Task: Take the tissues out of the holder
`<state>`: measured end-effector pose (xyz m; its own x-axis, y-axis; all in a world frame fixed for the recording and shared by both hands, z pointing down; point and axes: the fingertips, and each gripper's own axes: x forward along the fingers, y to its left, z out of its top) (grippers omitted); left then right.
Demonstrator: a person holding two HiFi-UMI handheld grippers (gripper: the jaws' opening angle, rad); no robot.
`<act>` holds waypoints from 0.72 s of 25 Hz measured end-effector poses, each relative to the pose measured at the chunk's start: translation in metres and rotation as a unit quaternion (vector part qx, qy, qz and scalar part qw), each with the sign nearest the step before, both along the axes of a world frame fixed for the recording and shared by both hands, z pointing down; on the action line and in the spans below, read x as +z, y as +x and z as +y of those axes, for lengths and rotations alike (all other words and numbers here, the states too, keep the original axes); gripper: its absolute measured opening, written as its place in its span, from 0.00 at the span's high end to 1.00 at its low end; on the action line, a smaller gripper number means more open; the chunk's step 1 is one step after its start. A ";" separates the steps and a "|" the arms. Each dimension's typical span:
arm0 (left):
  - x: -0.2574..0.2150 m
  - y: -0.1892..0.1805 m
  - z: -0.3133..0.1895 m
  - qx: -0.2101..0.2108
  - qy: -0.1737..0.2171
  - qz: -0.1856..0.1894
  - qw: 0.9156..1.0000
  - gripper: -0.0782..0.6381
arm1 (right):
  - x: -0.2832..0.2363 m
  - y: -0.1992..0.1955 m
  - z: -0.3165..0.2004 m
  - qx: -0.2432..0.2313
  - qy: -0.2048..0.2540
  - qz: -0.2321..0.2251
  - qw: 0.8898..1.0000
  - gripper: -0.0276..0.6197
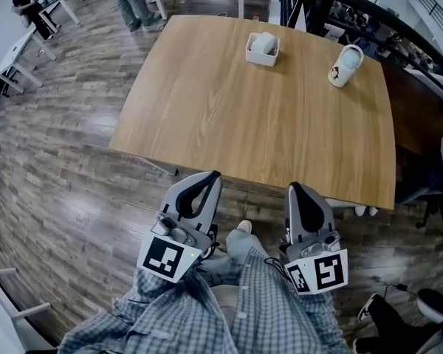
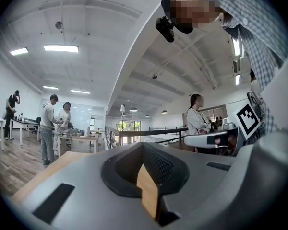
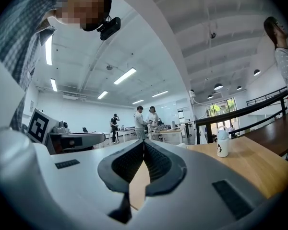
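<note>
**Soft tissues [image 1: 263, 43] wait in the holder [image 1: 260, 59]**

The left gripper [image 1: 213, 175] and right gripper [image 1: 294, 186] are both closed tight and hold nothing. The white holder sits far across the surface [image 1: 244, 124]. The tissues look soft and light, so pinch the top gently.
</note>
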<state>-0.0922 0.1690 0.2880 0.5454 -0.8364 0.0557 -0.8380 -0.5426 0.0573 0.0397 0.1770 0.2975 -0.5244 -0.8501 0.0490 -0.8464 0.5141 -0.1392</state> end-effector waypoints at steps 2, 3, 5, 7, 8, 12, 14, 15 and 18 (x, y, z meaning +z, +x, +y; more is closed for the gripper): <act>-0.003 0.003 -0.006 -0.006 0.009 -0.001 1.000 0.88 | 0.001 0.007 -0.005 -0.001 0.000 0.001 1.000 0.94; -0.005 0.005 -0.008 -0.008 0.016 -0.003 1.000 0.88 | 0.001 0.010 -0.008 -0.001 -0.001 0.000 1.000 0.94; -0.009 0.008 -0.013 -0.008 0.031 -0.008 0.999 0.88 | 0.001 0.016 -0.014 -0.002 -0.001 -0.002 1.000 0.94; -0.011 0.012 -0.017 -0.008 0.044 -0.009 0.999 0.88 | 0.003 0.023 -0.019 -0.002 0.000 -0.001 1.000 0.94; -0.009 0.014 -0.018 -0.010 0.037 -0.010 0.999 0.88 | 0.004 0.026 -0.021 -0.002 0.000 0.001 1.000 0.94; -0.006 0.023 -0.023 -0.009 0.031 -0.010 0.999 0.88 | 0.009 0.038 -0.025 0.002 -0.002 0.005 1.000 0.94; -0.007 0.028 -0.023 -0.008 0.039 -0.005 0.999 0.88 | 0.010 0.045 -0.023 0.007 -0.003 0.007 1.000 0.94; -0.008 0.031 -0.024 -0.006 0.044 -0.002 0.999 0.88 | 0.011 0.049 -0.023 0.011 -0.004 0.007 1.000 0.94; -0.006 0.040 -0.027 0.003 0.035 -0.009 0.999 0.88 | 0.012 0.061 -0.022 0.023 -0.007 0.004 1.000 0.94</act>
